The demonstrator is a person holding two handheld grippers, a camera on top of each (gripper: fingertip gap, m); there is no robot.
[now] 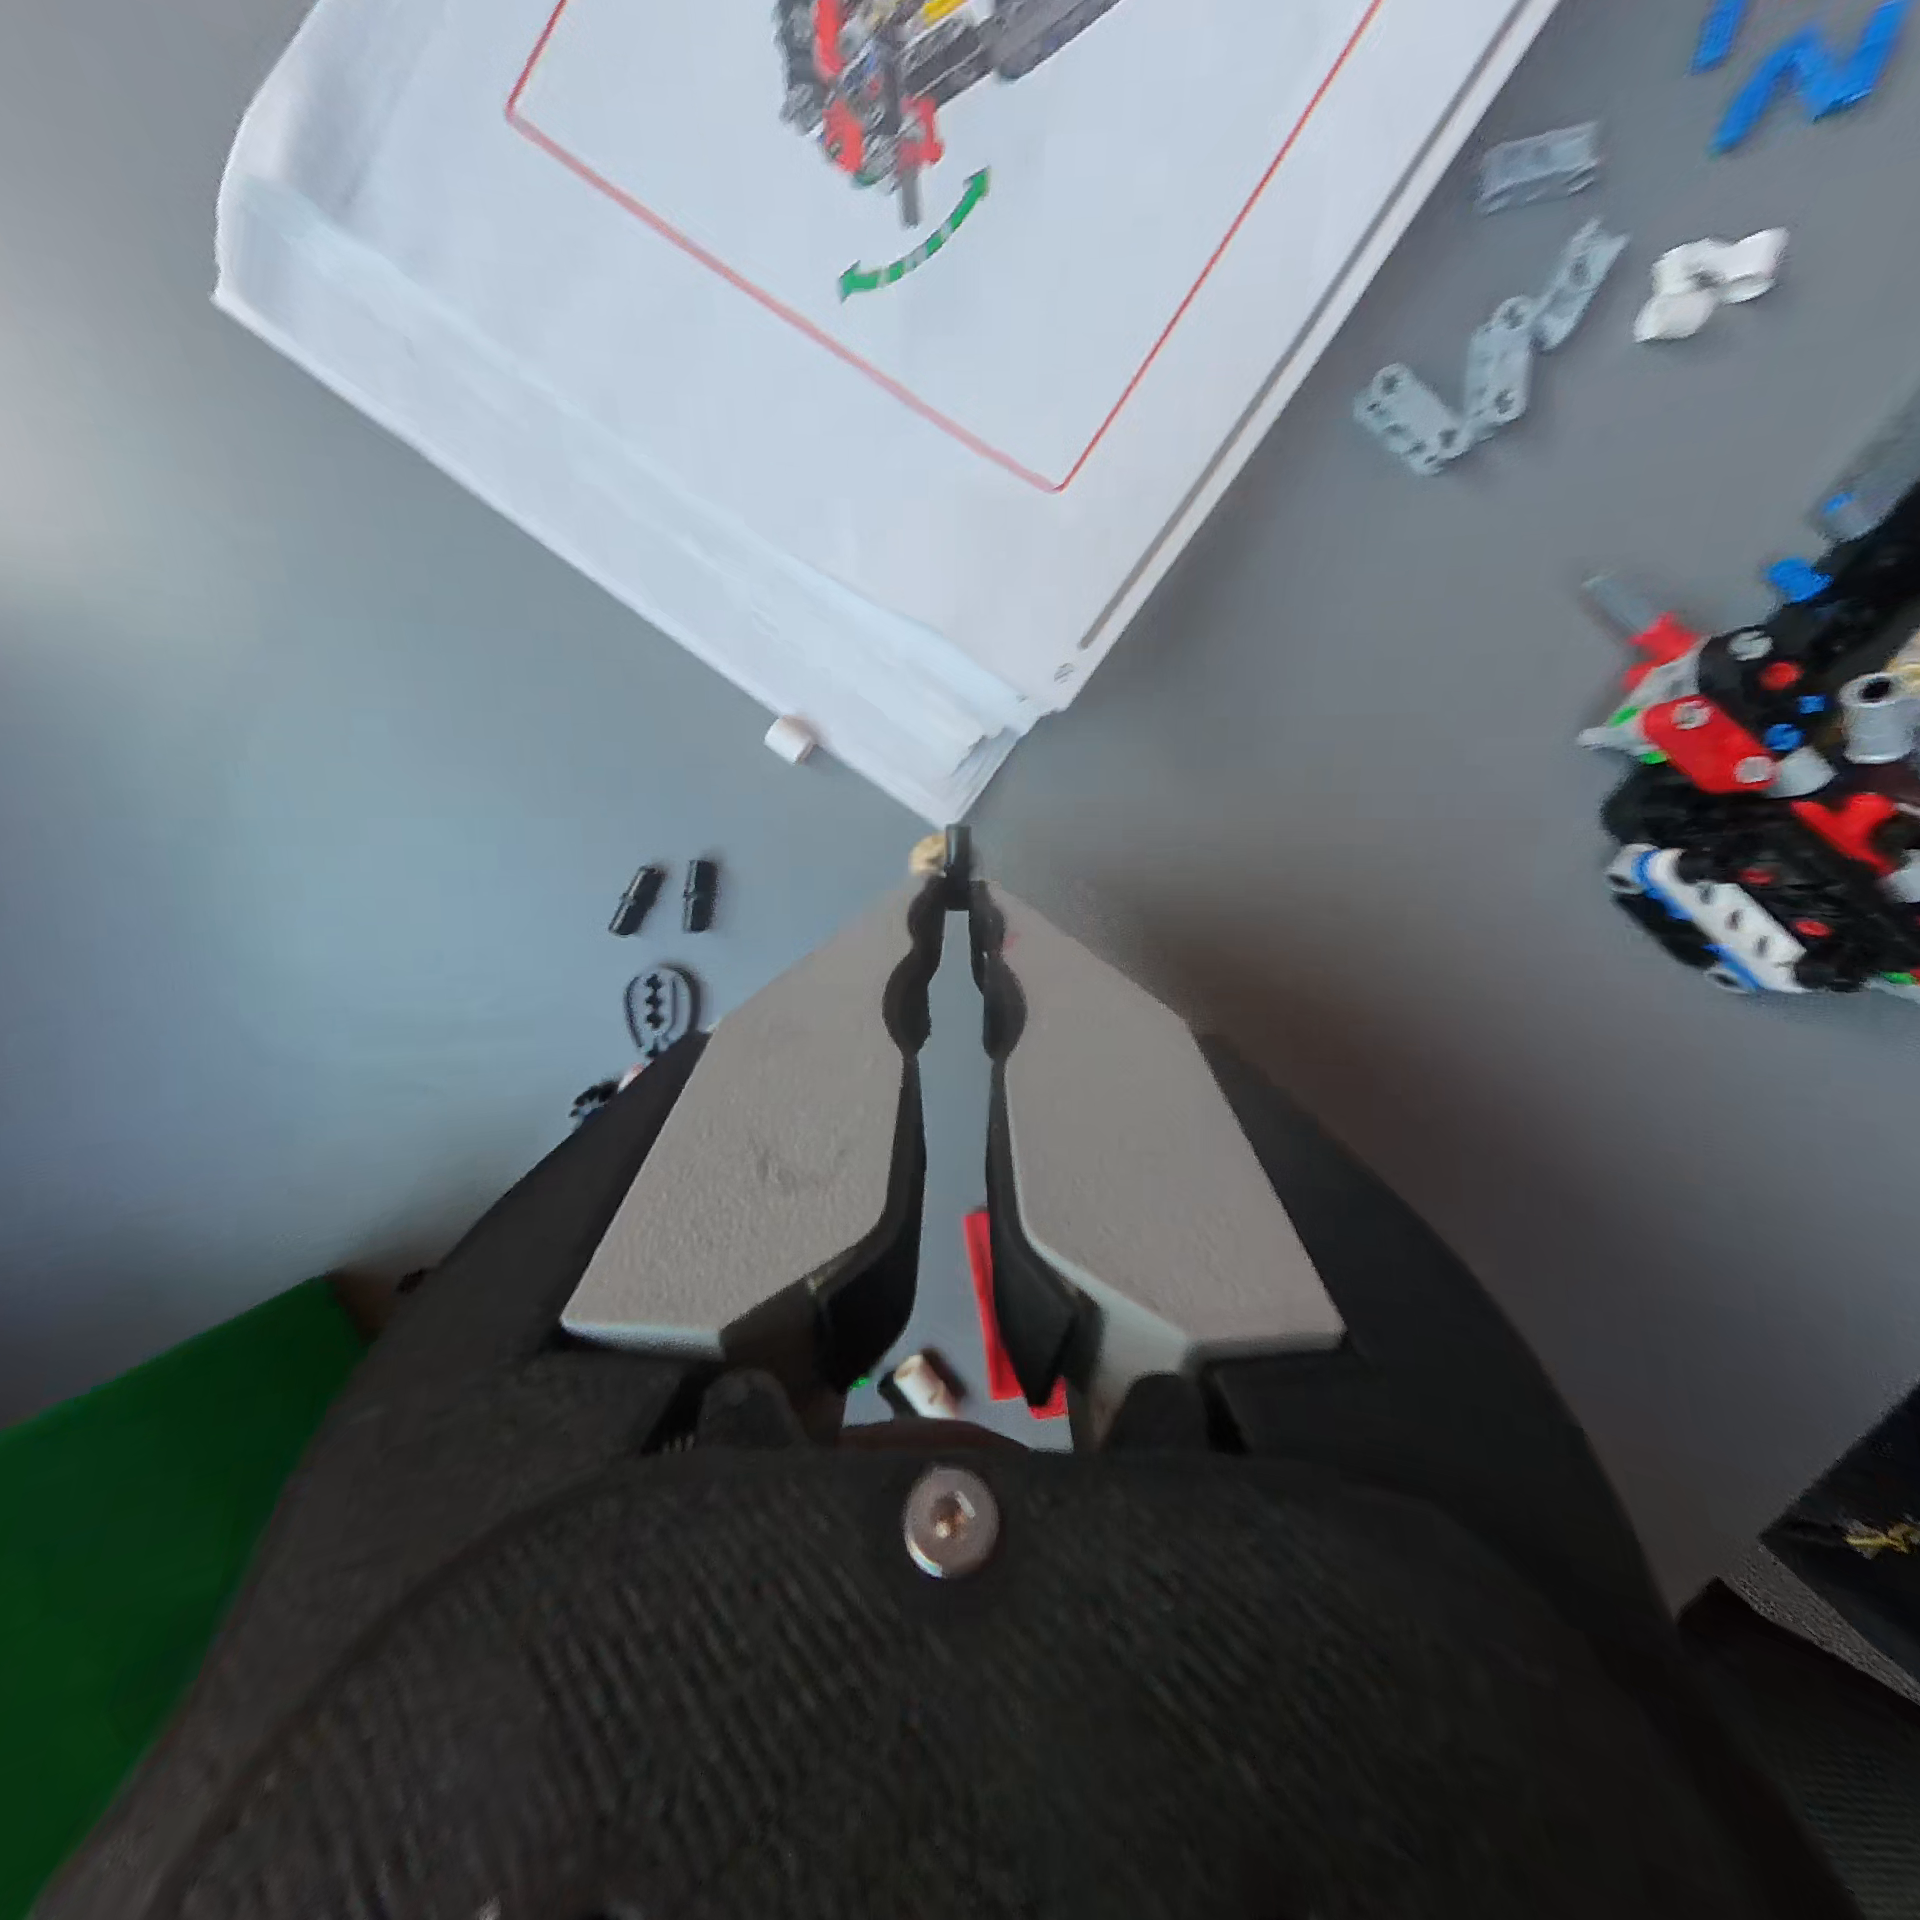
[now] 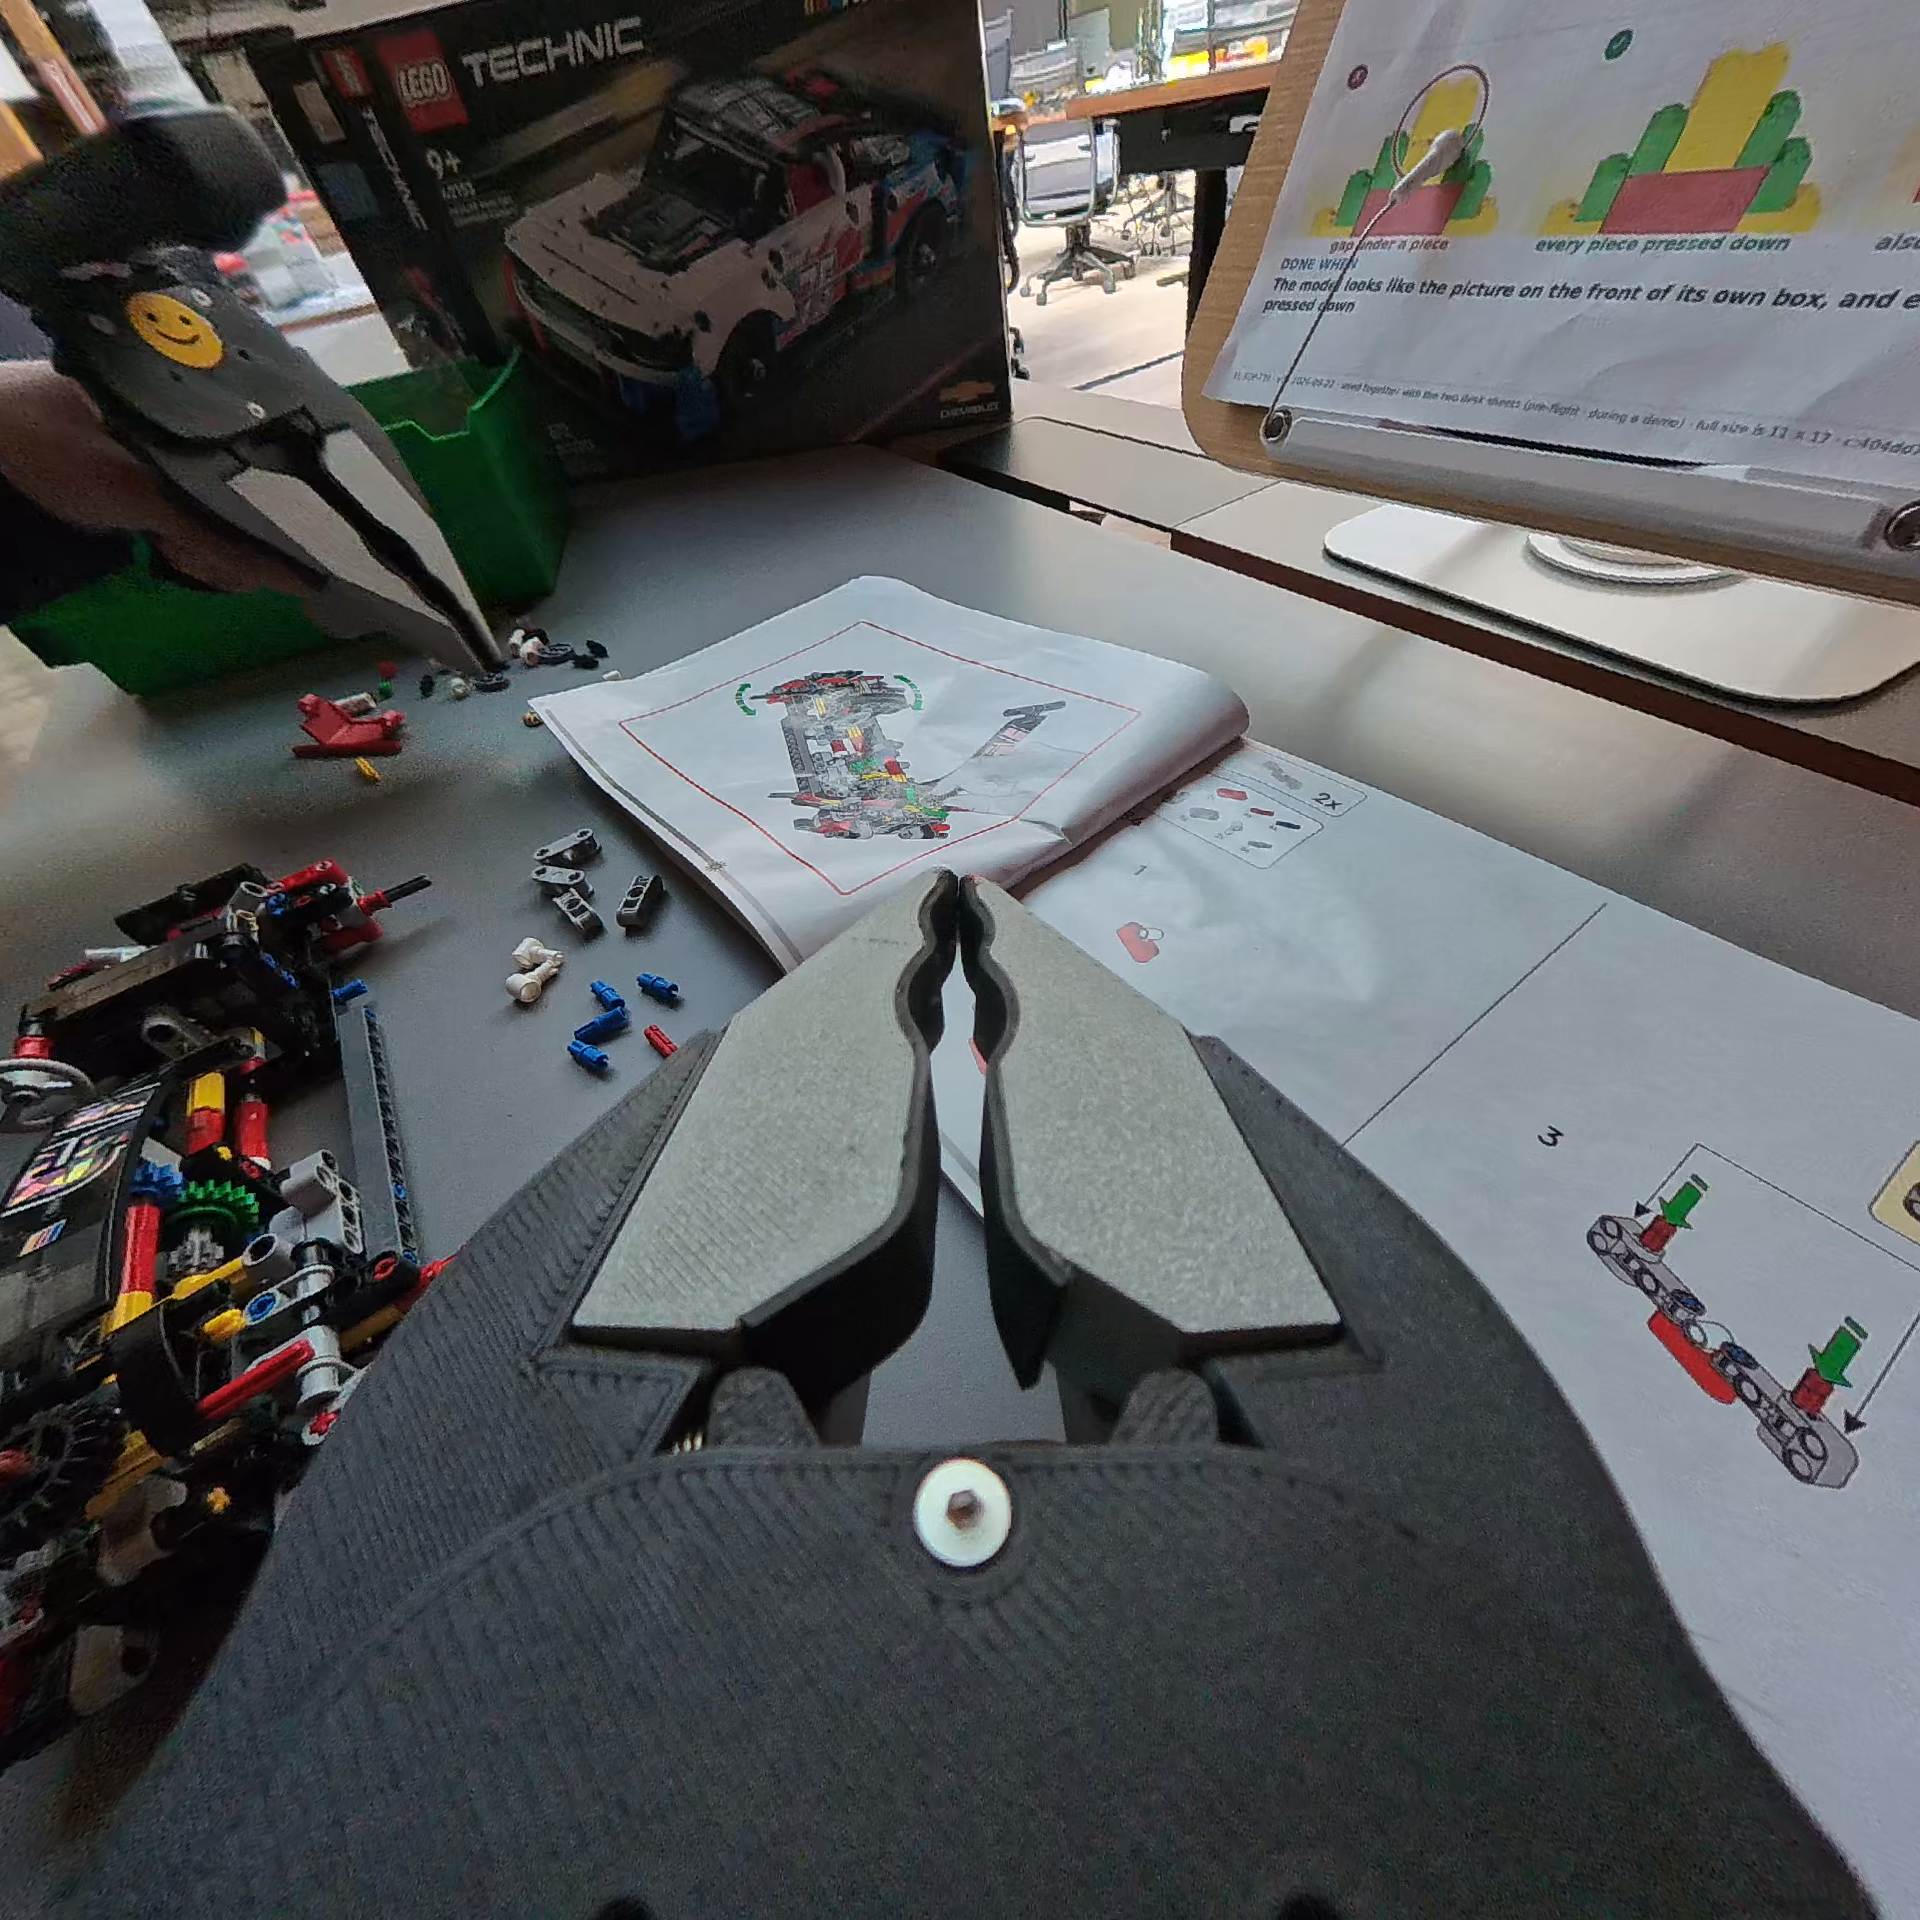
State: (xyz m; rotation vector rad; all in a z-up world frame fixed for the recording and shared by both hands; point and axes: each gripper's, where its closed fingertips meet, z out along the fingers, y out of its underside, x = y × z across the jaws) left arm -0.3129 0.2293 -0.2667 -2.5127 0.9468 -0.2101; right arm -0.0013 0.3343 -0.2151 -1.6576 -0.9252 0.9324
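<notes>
- Left wrist view: left gripper (image 1: 957,881) points down at the grey table (image 1: 312,623). Jaws closed on a small black pin (image 1: 956,854); the pin sticks out past the tips.
- Tan bit (image 1: 928,854) sits right beside the pin; too blurred to identify, can't tell if it touches.
- Corner of the open instruction booklet (image 1: 831,416) is just ahead of the tips. Small white cylinder piece (image 1: 790,740) lies at the booklet edge.
- Left of the tips: two black pins (image 1: 665,896) side by side, and nearer the camera a black toothed piece (image 1: 663,1006).
- Right side: grey angled beams (image 1: 1496,364), white connector (image 1: 1709,278), blue pieces (image 1: 1797,73), and the partly built model (image 1: 1787,800). All blurred.
- Right wrist view: right gripper (image 2: 958,883) hovers over the booklet (image 2: 894,748), jaws together at the tips, nothing in them.
- Left of it: dark grey connectors (image 2: 582,878), white connectors (image 2: 535,968), blue pins (image 2: 613,1013), one red pin (image 2: 659,1039). Model chassis (image 2: 187,1164) fills the lower left.
- Far left: the other gripper (image 2: 488,657), in a hand (image 2: 62,457), tips down among small loose parts (image 2: 540,649). Red piece (image 2: 348,724) near it.
- Behind: green bin (image 2: 457,468), set box (image 2: 665,229), instruction sheet on a stand (image 2: 1621,260).
</notes>
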